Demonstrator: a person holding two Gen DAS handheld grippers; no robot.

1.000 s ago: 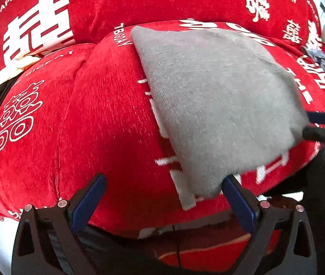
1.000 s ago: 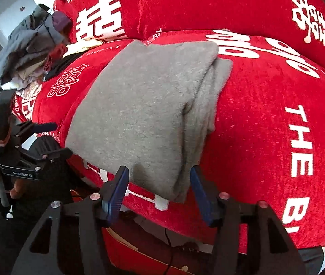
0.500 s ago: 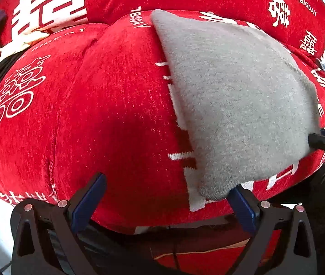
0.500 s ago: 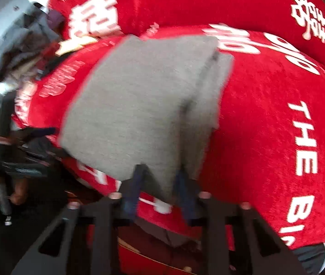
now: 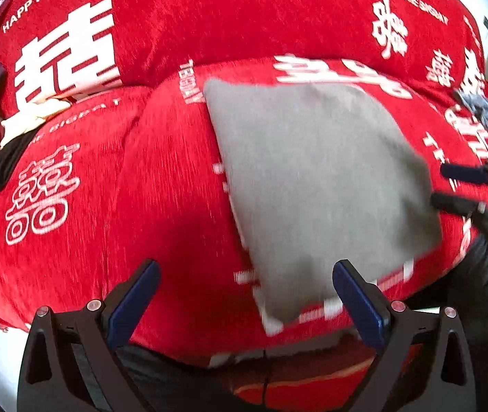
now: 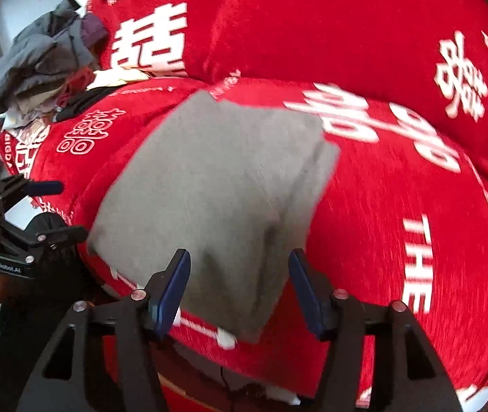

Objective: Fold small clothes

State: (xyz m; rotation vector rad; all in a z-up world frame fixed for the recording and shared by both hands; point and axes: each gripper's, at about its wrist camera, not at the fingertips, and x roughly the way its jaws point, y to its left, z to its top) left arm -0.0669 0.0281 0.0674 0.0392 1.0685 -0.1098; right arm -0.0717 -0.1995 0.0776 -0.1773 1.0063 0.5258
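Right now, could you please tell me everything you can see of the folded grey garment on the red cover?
The grey garment is a soft, fuzzy knit, folded into a flat, roughly square stack; layered edges show along its right side. It lies on the red cover printed with white characters, its near corner by the cushion's front edge. The right gripper brackets that corner, jaws opening, pads clear of it. The left gripper stands open at the other near corner.

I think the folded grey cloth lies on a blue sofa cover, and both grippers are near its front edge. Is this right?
Not quite: the cover is red with white lettering, not blue, as the right wrist view shows. The rest holds: the folded grey cloth lies on it, and the left gripper and right gripper are both near its front edge. The right gripper's jaws are opening, the cloth's corner between them.
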